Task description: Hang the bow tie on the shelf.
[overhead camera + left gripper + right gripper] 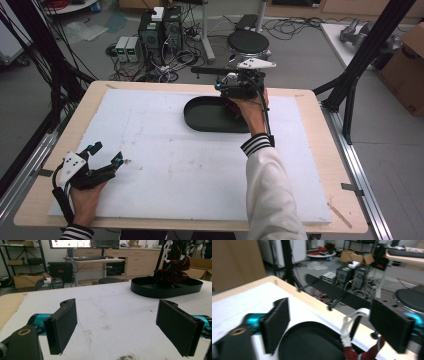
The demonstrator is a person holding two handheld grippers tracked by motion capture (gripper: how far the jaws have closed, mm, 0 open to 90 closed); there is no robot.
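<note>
Black tray; dark red cloth; white mat; striped black-white cuff.

You have two hand-held grippers: the left hand-held gripper and the right hand-held gripper. One black oval tray lies below the right hand-held gripper. One dark red item with white cord sits inside it. One table carries everything.
</note>
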